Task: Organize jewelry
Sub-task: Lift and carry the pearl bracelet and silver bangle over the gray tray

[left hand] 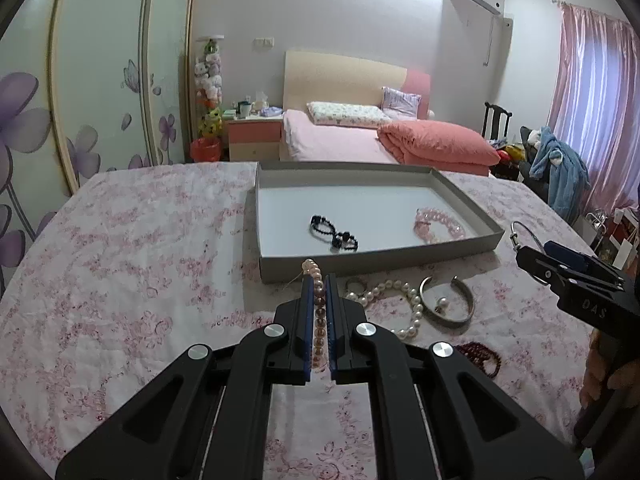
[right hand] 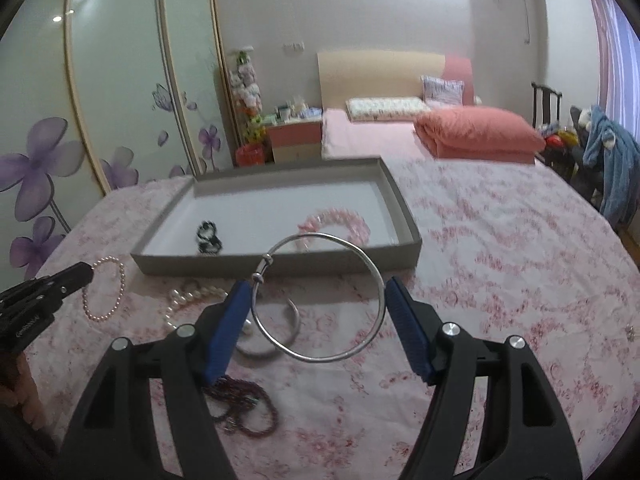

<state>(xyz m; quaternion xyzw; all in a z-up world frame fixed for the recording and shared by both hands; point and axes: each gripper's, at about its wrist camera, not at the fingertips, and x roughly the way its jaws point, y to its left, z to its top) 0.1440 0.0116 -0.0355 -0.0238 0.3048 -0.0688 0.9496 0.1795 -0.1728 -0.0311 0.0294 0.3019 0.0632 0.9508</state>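
My left gripper [left hand: 319, 280] is shut on a pink pearl bracelet [left hand: 319, 304], held just before the near wall of the grey tray [left hand: 360, 260]; the bracelet hangs from it in the right wrist view [right hand: 105, 290]. My right gripper [right hand: 318, 288] holds a thin silver bangle [right hand: 320, 296] across its width between the blue pads [right hand: 228, 328], above the table in front of the tray [right hand: 280, 262]. The tray holds a black bead bracelet [left hand: 333, 232] and a pink crystal bracelet [left hand: 439, 222].
On the flowered tablecloth [left hand: 140, 260] in front of the tray lie a white pearl necklace [left hand: 400, 300], an open silver cuff [left hand: 448, 300] with a pearl earring inside, and a dark red bead strand [right hand: 244, 404]. A bed and wardrobe stand behind.
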